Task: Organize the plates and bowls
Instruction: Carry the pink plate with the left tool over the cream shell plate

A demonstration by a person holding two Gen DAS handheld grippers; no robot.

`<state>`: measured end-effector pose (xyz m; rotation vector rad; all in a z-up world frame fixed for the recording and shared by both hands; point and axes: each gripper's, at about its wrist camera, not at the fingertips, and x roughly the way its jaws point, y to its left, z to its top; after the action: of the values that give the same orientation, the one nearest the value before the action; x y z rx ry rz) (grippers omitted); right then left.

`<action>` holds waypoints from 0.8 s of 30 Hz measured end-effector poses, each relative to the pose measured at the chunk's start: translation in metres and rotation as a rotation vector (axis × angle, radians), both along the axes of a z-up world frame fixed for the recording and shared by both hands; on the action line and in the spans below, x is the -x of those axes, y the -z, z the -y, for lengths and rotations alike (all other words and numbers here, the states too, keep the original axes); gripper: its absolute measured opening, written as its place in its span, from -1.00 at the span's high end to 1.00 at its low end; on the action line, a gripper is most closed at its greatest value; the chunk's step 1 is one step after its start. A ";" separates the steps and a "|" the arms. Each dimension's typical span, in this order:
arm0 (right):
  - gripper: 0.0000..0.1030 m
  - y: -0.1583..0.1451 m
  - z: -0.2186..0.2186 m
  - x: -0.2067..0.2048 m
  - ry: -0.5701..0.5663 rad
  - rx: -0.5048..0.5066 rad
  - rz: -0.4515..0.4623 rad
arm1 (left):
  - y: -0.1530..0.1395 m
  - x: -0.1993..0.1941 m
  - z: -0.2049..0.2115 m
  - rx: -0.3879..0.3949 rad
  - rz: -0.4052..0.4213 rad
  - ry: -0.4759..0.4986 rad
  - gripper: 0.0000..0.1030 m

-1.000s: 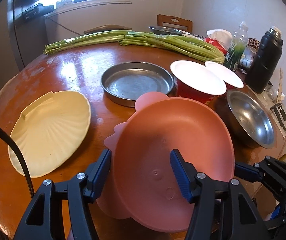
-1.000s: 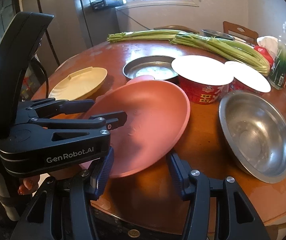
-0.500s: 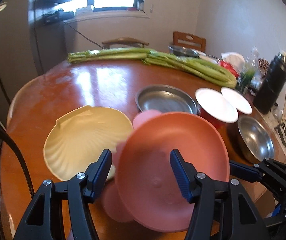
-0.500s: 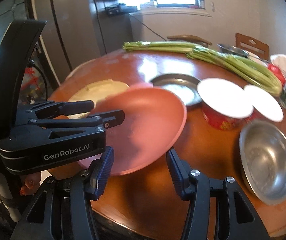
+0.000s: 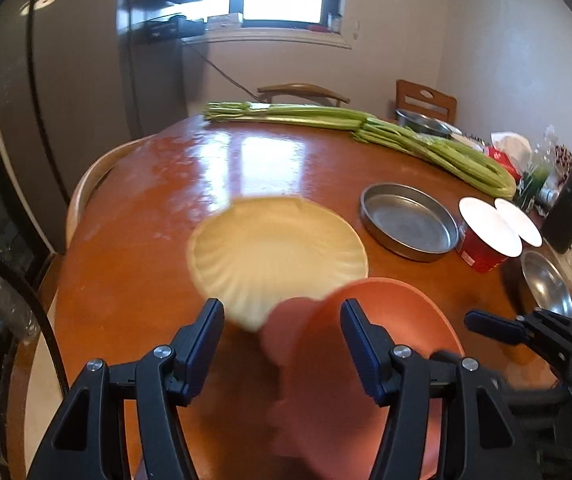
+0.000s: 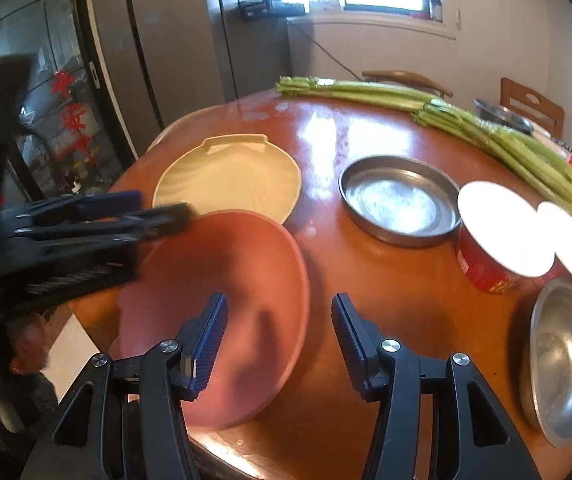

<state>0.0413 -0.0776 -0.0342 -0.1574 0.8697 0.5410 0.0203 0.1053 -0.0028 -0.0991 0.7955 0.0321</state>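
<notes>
Both tools' jaws flank the tilted pink plate (image 6: 222,288), cream plate (image 6: 230,172) beyond

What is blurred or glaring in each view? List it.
Left wrist view: the pink plate and cream shell plate are motion-smeared. Right wrist view: the left hand-held gripper is blurred, the white lids are blown out, and window glare streaks the table.

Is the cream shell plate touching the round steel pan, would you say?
Apart. The right wrist view shows bare tabletop between the cream shell plate and the steel pan.
</notes>
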 end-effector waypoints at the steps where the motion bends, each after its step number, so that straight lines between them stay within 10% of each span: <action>1: -0.10 0.003 0.002 -0.003 0.002 -0.003 -0.015 | 0.001 0.004 -0.005 0.006 -0.005 -0.009 -0.18; 24: -0.11 0.023 0.013 0.039 -0.055 0.001 -0.080 | 0.047 0.014 0.039 0.026 -0.146 0.134 -0.16</action>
<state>0.0022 -0.0906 -0.0569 -0.1615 0.9460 0.6011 0.0059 0.0658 -0.0497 -0.0680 0.9470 -0.0987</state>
